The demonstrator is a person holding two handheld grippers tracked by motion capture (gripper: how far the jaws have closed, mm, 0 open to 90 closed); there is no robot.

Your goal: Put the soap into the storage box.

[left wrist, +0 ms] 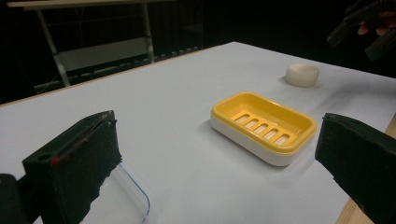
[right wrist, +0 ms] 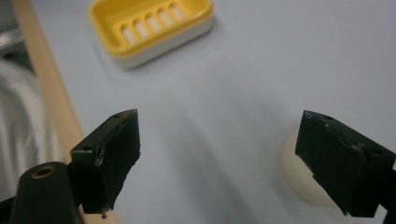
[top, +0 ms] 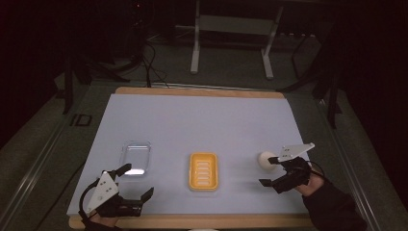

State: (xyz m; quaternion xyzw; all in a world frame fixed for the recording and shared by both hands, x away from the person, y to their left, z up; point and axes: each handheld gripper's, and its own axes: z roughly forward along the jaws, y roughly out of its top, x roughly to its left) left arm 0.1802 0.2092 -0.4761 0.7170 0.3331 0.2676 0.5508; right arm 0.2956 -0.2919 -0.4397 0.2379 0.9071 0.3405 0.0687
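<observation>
A yellow rectangular plastic soap dish [top: 203,171] with a slotted floor and a white base sits near the front middle of the white tabletop [top: 192,120]. In the left hand-held gripper view the same dish [left wrist: 264,127] lies ahead between the two black jaws, and in the right hand-held gripper view it [right wrist: 152,25] lies at the top, near the wooden front edge.

To the right of the dish in the high view, well apart from it, rests a round cream-white soap bar [top: 266,160]. The right hand-held gripper [top: 274,173] hangs just beside and over this bar with its jaws spread wide; in the right hand-held gripper view one jaw overlaps the near side of the bar [right wrist: 299,175], while the other stands clear over bare tabletop. Whether that jaw touches the bar cannot be told. A dark sleeve [top: 332,207] comes in behind this gripper from the lower right.

To the left of the dish lies a clear rectangular plastic lid [top: 136,157], flat on the tabletop. The left hand-held gripper [top: 137,183] is at the front left corner, its jaws also spread apart, one tip just at the lid's near edge. In the left hand-held gripper view a curved corner of the lid [left wrist: 135,196] shows beside the left jaw.
</observation>
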